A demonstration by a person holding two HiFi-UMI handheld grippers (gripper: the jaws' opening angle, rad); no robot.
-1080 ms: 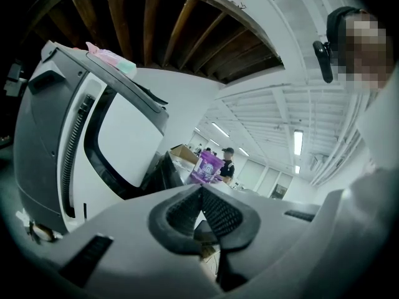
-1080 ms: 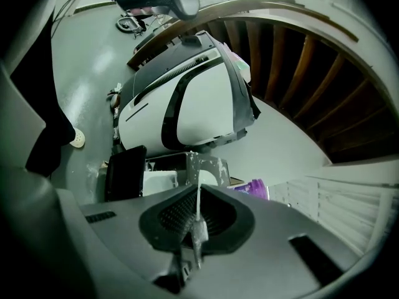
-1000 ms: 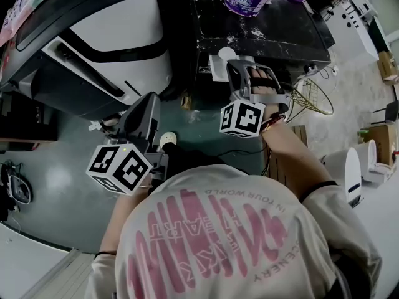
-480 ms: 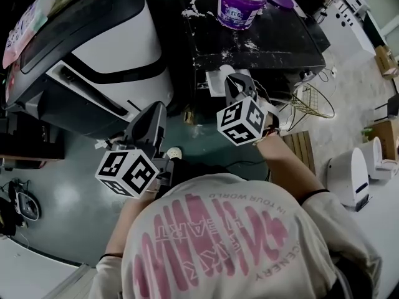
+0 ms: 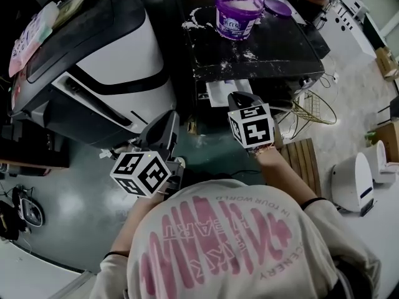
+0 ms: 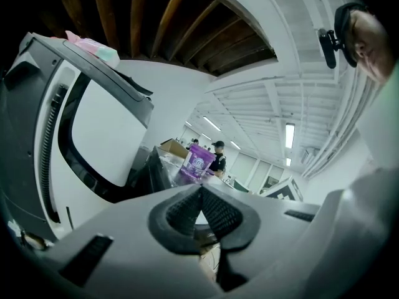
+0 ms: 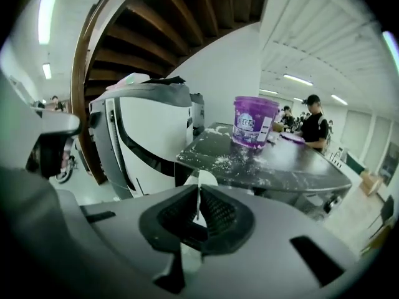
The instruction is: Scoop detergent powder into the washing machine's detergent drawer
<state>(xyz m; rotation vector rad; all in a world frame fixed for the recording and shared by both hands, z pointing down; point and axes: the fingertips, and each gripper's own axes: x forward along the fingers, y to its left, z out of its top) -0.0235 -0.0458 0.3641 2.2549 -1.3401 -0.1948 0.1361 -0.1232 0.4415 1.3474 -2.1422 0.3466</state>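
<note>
While right claw point(image 7: 198, 212) pinches scoop point(image 7: 204, 179), tub point(image 7: 254, 122) beyond

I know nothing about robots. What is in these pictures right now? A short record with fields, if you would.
Setting: washing machine beside a black table
On table: open purple tub of white powder, its lid beside it, spilled powder
Left gripper: jaws together, nothing between them
Right gripper: jaws pinched on a thin white scoop
Detergent drawer: cannot be made out
</note>
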